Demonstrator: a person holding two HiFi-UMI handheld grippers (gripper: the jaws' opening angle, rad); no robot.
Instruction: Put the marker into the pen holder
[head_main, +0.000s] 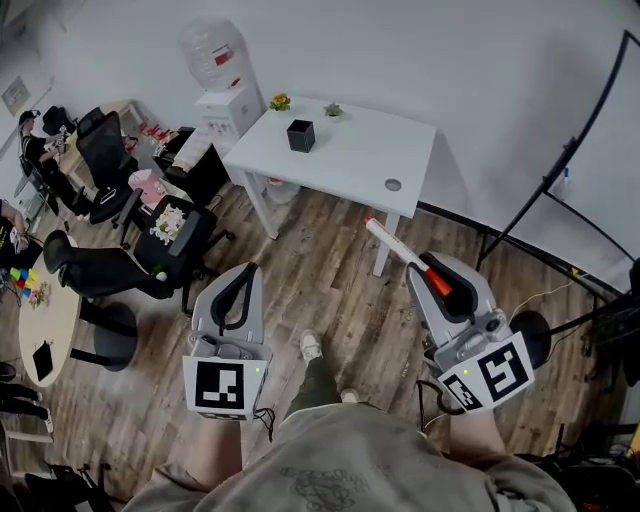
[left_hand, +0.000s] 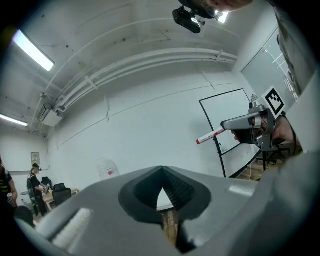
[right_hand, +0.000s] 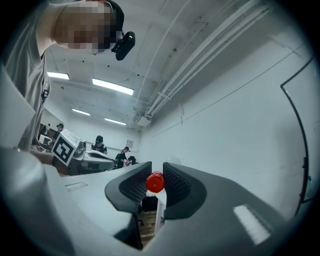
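A white marker (head_main: 398, 250) with a red cap sticks out forward from my right gripper (head_main: 432, 275), which is shut on it above the wooden floor. In the right gripper view the marker's red end (right_hand: 155, 182) sits between the two dark pads. The black pen holder (head_main: 301, 135) stands on the white table (head_main: 360, 160), well ahead of both grippers. My left gripper (head_main: 244, 274) hangs at the left, shut with nothing in it; its pads meet in the left gripper view (left_hand: 161, 176). That view also shows the right gripper (left_hand: 248, 126) and marker (left_hand: 212, 136).
A water dispenser (head_main: 226, 80) stands left of the table. Black office chairs (head_main: 140, 255) and a round table (head_main: 45, 325) crowd the left side. A whiteboard stand (head_main: 560, 170) is at the right. Two small plants (head_main: 281, 101) sit at the table's back edge.
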